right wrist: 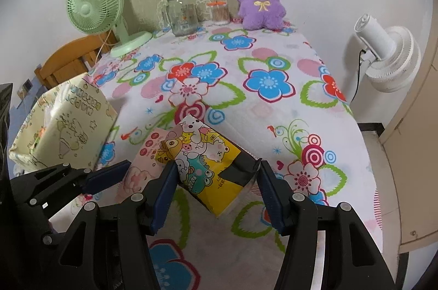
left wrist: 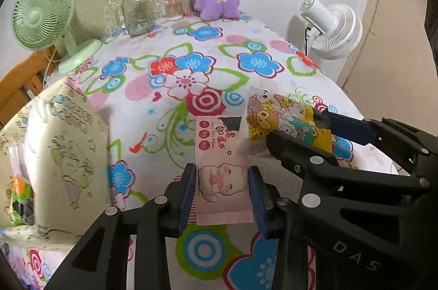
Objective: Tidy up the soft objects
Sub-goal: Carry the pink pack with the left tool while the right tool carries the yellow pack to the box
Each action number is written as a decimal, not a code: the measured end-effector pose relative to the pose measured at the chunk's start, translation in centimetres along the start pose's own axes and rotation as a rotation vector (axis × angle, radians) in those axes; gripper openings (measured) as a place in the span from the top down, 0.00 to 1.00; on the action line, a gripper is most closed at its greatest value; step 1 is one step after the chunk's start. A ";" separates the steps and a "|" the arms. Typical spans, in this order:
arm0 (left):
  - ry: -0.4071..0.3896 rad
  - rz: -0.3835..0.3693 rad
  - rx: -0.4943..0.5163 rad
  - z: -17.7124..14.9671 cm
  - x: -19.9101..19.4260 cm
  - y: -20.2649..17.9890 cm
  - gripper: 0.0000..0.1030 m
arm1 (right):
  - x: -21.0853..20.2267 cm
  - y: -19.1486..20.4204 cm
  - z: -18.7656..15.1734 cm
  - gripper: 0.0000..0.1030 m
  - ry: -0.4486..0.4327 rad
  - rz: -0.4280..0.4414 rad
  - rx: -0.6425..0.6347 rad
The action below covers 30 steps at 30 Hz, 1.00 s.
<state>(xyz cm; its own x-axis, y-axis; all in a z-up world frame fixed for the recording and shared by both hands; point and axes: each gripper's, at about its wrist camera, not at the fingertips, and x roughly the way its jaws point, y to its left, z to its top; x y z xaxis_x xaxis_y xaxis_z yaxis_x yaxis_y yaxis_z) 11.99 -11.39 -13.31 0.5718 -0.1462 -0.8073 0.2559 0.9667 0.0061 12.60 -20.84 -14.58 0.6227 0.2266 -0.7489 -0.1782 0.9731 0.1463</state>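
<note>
On the far left sits a cream storage bag (left wrist: 63, 153) with cartoon drawings, its top open, resting on the flowery tablecloth (left wrist: 169, 104); it looks like the place where the soft packs go. Next comes the left gripper (left wrist: 222, 194); its blue pads are pressed on both sides of a pink wipes pack (left wrist: 221, 175) with a little cat on it, so it holds that pack. To the right of that is the right gripper (right wrist: 217, 186); its jaws sit about halfway wide and squeeze a yellow tissue pack (right wrist: 202, 153) covered in cartoon animals, with a dark patch at the near end. The two packs touch each other near the front middle of the table — pink on the left, yellow on the right, the yellow one tipped up at an angle. I think the step now is picking both packs up; next they likely need carrying left to the bag and dropping in — gently, because they are squishy and could slip or bend. The purple plush (right wrist: 260, 2) sits far back by the wall.
</note>
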 end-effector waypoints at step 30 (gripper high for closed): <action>-0.221 0.051 -0.011 0.5 -11.2 4.3 0.63 | -9.4 7.6 2.8 0.41 -0.181 -0.014 -0.028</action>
<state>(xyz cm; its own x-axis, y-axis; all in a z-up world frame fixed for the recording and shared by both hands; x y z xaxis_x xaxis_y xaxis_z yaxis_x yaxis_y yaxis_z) 7.09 -5.69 -3.97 0.7412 -0.1380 -0.6569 0.2140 0.9762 0.0363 7.53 -15.47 -4.58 0.7520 0.2198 -0.6214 -0.1884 0.9751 0.1170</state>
